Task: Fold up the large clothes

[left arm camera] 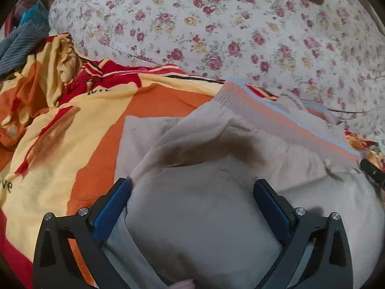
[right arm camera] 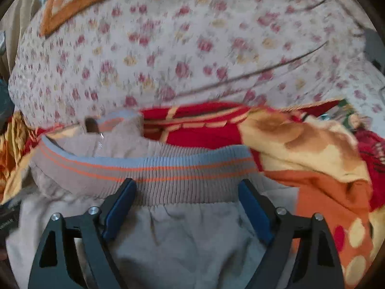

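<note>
Beige fleece fills the gap between both pairs of my jaws, and neither pair has anything pinched: both stand wide apart. My left gripper [left arm camera: 191, 192] hovers over a puffed fold of the beige garment [left arm camera: 197, 216], its blue pads [left arm camera: 112, 207] splayed to either side of the bulge. Ahead of those jaws a shadowed crease runs across the cloth, and beyond that lies the ribbed hem band [left arm camera: 284, 118] with its orange and pale blue stripes, slanting off to the right.

My right gripper [right arm camera: 186, 193] sits right at that same band [right arm camera: 149, 171], the fingertips just short of its lower edge, with the gathered body of the garment [right arm camera: 182, 238] below and between the fingers. The view is smeared, so I cannot say whether the pads touch the cloth.

I judge the step in hand to be taking hold for a fold. To do it well, I would close the right jaws on the band itself, through both layers, since the ribbing should give a firmer bite than loose fleece. The left should catch the edge of the fold, not the middle of the puff, and both should lift evenly so the cloth does not bunch.

Outward of the garment, an orange, yellow and red blanket [left arm camera: 79, 125] lies under it, and farther off a floral sheet [left arm camera: 216, 24].
</note>
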`<state>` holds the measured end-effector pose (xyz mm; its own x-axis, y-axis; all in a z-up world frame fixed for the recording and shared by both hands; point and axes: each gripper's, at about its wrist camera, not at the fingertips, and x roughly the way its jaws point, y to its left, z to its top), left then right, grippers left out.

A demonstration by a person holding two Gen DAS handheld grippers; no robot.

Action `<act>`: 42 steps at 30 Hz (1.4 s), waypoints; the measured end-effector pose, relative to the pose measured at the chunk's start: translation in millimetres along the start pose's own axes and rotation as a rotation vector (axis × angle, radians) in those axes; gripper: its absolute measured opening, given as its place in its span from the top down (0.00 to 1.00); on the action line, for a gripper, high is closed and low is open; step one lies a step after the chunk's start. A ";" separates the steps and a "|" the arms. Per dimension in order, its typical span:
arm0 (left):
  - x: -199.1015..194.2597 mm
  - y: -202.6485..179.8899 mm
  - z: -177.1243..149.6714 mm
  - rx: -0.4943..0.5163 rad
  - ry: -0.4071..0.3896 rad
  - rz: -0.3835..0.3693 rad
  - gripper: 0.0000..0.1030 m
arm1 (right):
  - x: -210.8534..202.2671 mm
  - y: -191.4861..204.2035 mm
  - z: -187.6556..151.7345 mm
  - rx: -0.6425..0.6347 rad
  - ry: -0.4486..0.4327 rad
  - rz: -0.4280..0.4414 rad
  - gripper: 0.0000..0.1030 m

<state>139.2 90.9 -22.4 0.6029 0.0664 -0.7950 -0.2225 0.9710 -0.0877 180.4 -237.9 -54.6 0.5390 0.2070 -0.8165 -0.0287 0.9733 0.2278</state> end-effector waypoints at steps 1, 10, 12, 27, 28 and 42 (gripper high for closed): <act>-10.5 1.3 -0.6 -0.002 -0.024 -0.012 0.07 | -18.6 1.5 -1.1 0.013 -0.034 0.005 0.14; -76.9 8.0 -38.7 0.069 -0.077 -0.062 0.07 | -120.9 31.0 -68.9 -0.116 -0.120 0.073 0.09; -37.7 22.3 -47.6 0.003 0.088 -0.043 0.05 | -102.4 30.9 -75.3 -0.103 -0.022 0.073 0.09; -116.0 82.7 -58.4 -0.012 -0.089 -0.033 0.06 | -145.8 25.5 -124.4 -0.069 -0.054 0.053 0.10; -108.4 82.0 -59.9 -0.006 -0.059 -0.067 0.06 | -142.5 27.2 -132.7 -0.073 -0.016 0.050 0.10; -58.0 62.2 -39.8 -0.039 0.111 -0.338 0.07 | -108.7 75.6 -173.5 -0.304 0.110 -0.026 0.06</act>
<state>59.9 138.3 -5.6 0.5615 -0.2845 -0.7771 -0.0550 0.9241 -0.3781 -26.4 -169.5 -40.6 0.4488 0.1751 -0.8763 -0.2755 0.9600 0.0507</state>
